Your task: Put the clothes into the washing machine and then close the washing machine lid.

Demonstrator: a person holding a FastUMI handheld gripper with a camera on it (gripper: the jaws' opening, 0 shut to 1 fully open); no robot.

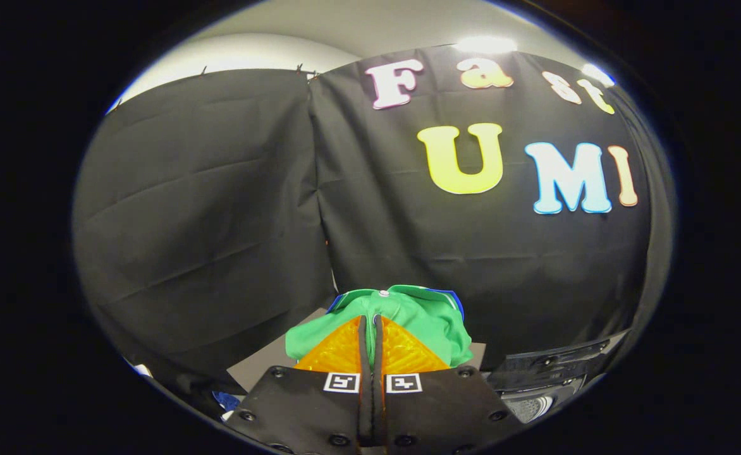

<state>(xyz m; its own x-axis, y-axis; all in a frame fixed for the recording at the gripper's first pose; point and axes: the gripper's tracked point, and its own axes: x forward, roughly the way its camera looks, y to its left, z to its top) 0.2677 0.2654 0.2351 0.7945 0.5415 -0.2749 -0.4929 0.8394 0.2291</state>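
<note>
1. Step in hand, by judgement: carrying clothes toward the washing machine; garment lifted, not yet dropped in.
2. Tongs (371,323) at lower centre of frame, clenched on the green garment (430,319); orange fingers (339,352) nearly touching, cloth pinched between them.
3. Garment bunched over and just beyond the fingertips, hanging in front of the black booth wall; blue trim at its upper edge, small white button-like dot on top.
4. Dark panel with a pale grille-like part (544,379) at lower right of frame, possibly part of the washing machine; could not tell for sure.
5. Grey surface (263,366) seen behind the garment, lower centre-left.
6. Next move called for: swinging down and right to the machine's opening, then releasing over it; lid closing after.
7. Writing: two black-and-white square marker tags (342,382) on the finger bases, no readable words; no brand seen on the garment.
</note>
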